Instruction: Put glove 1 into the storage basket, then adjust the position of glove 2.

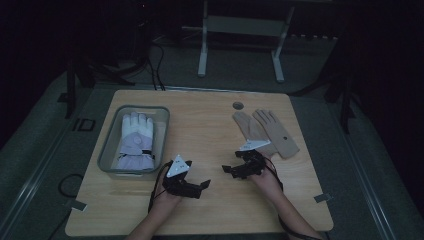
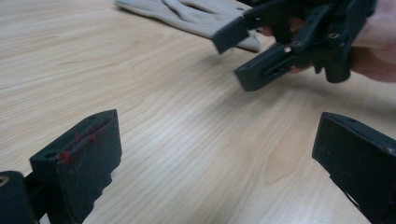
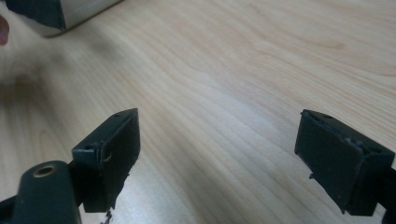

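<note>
Both grippers are wide open and empty: the left gripper point(image 1: 202, 185) sits low over the bare wooden table point(image 1: 210, 125), the right gripper point(image 1: 231, 169) facing it close by. One beige glove point(image 1: 267, 132) lies flat just beyond the right gripper, while a white glove point(image 1: 135, 141) rests inside the clear bin point(image 1: 107, 150) at the left.

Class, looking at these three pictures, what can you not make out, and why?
- High view: lower edge of the flat beige fabric glove, hidden behind the right gripper.
- High view: markings on the white padded glove in the clear plastic bin, too dim.
- Right gripper view: grey container corner, cut off.
</note>
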`<move>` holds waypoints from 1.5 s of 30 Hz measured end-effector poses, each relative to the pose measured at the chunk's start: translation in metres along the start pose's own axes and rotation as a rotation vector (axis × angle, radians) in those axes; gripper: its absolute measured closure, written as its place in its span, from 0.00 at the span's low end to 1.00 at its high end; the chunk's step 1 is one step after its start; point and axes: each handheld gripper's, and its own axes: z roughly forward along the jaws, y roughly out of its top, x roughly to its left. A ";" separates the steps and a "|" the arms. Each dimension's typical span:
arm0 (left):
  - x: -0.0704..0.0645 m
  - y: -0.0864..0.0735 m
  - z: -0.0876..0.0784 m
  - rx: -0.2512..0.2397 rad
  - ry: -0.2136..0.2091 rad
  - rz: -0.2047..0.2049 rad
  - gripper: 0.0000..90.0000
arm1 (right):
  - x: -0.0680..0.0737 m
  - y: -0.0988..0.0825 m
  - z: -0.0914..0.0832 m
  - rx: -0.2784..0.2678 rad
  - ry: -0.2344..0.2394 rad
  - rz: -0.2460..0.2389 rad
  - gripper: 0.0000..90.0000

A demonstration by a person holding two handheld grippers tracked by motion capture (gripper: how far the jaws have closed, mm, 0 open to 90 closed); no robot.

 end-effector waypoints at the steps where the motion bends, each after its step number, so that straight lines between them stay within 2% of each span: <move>1: 0.002 -0.003 0.000 -0.009 0.002 -0.004 0.02 | -0.001 -0.002 0.001 -0.011 0.003 0.006 0.16; 6: 0.007 -0.008 0.001 0.002 0.010 0.000 0.02 | -0.003 -0.008 0.006 -0.004 0.003 -0.011 0.15; 10: 0.007 -0.009 0.002 0.005 0.013 0.007 0.02 | -0.001 -0.009 0.009 0.007 -0.013 -0.039 0.15; 12: 0.007 -0.010 0.000 -0.022 0.021 0.011 0.02 | 0.000 -0.009 0.008 0.008 -0.011 -0.042 0.15; 14: 0.007 -0.010 -0.001 -0.027 0.046 0.020 0.02 | 0.000 -0.011 0.008 0.012 -0.021 -0.050 0.15; 18: 0.009 -0.010 -0.003 -0.041 0.066 0.018 0.02 | 0.000 -0.009 0.002 0.031 -0.019 -0.034 0.15; 20: 0.009 -0.011 -0.004 -0.044 0.077 0.014 0.02 | -0.001 -0.006 -0.003 0.043 -0.004 -0.025 0.13; 24: 0.009 -0.012 -0.005 -0.067 0.094 0.009 0.02 | 0.000 0.003 -0.012 0.043 -0.040 -0.032 0.13; 26: 0.009 -0.012 -0.005 -0.067 0.094 0.009 0.02 | -0.001 0.005 -0.013 0.037 -0.035 -0.024 0.13; 27: 0.007 -0.012 -0.004 -0.058 0.106 0.026 0.02 | -0.004 0.007 -0.017 0.045 -0.033 -0.017 0.13; 31: 0.007 -0.012 -0.002 -0.048 0.100 0.027 0.02 | -0.011 0.011 -0.024 0.035 -0.056 -0.018 0.15; 34: 0.006 -0.012 -0.001 -0.042 0.100 0.032 0.02 | -0.017 0.015 -0.030 0.004 -0.087 -0.048 0.19; 35: 0.005 -0.012 -0.001 -0.037 0.114 0.038 0.02 | -0.020 0.016 -0.032 -0.001 -0.081 -0.042 0.20; 38: 0.003 -0.012 0.000 -0.033 0.122 0.042 0.02 | -0.028 0.020 -0.039 -0.023 -0.107 -0.031 0.23; 45: 0.001 -0.012 0.000 -0.036 0.108 0.046 0.02 | -0.046 0.027 -0.046 -0.040 -0.152 0.006 0.23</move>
